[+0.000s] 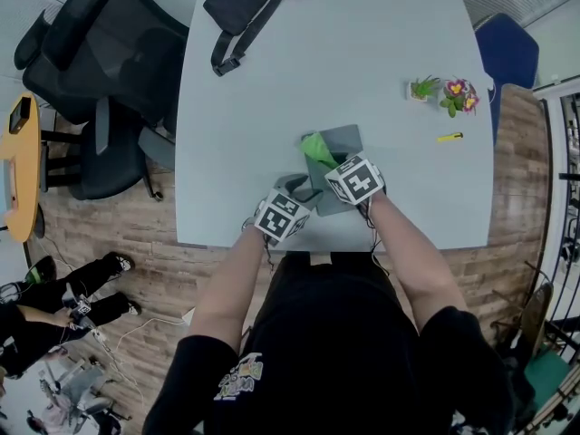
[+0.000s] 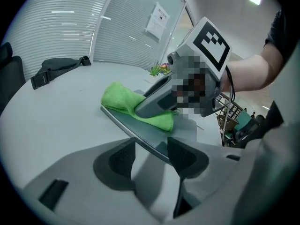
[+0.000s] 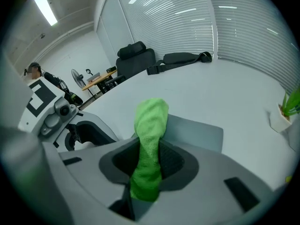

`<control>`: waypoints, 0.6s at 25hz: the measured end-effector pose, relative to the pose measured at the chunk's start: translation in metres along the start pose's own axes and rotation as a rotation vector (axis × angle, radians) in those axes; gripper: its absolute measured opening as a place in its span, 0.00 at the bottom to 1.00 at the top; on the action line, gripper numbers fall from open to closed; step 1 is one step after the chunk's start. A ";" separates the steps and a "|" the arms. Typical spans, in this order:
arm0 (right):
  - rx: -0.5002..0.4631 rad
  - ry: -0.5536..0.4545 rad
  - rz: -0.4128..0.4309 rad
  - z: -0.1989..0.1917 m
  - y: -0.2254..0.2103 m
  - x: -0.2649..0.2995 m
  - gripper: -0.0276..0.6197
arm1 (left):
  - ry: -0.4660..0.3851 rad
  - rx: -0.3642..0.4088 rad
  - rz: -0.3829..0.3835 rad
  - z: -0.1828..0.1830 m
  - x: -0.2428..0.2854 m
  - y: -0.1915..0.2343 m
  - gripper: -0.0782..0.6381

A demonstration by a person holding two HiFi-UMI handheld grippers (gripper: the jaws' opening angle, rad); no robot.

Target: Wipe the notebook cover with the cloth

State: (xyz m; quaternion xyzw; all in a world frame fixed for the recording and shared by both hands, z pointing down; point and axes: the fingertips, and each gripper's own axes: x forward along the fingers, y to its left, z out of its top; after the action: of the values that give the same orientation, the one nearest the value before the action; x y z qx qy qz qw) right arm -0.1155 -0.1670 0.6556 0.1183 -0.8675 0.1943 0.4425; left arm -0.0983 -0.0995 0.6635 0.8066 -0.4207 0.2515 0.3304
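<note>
right gripper (image 3: pixel 149 157) jaws clamped on the cloth (image 3: pixel 151 125), which is bunched into a narrow roll with its tip on the notebook (image 1: pixel 344 141). notebook sits near the front edge of the counter (image 1: pixel 272 80). left gripper (image 2: pixel 152 150) jaws apart, notebook's near corner between them, not clamped as far as I can see

risks:
- cover isn't pinned, so a push stroke likely drags the notebook along with the cloth or skews it toward the edge
- roll gives little contact area; press too hard and the jaw tips scrape the cover instead of cloth
- cloth could pull out of the pinch on a drag
</note>
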 end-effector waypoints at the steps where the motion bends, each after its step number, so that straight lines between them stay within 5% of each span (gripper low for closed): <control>1: 0.009 -0.004 -0.004 -0.001 -0.003 -0.001 0.22 | -0.001 0.000 0.000 0.000 0.000 0.000 0.39; 15: 0.147 -0.037 -0.101 -0.022 -0.051 -0.029 0.21 | 0.001 -0.003 -0.001 0.000 0.000 0.001 0.39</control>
State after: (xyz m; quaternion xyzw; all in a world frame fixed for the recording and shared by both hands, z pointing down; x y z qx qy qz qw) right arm -0.0634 -0.2022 0.6552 0.1975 -0.8518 0.2329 0.4258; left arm -0.0991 -0.0998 0.6643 0.8061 -0.4204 0.2513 0.3320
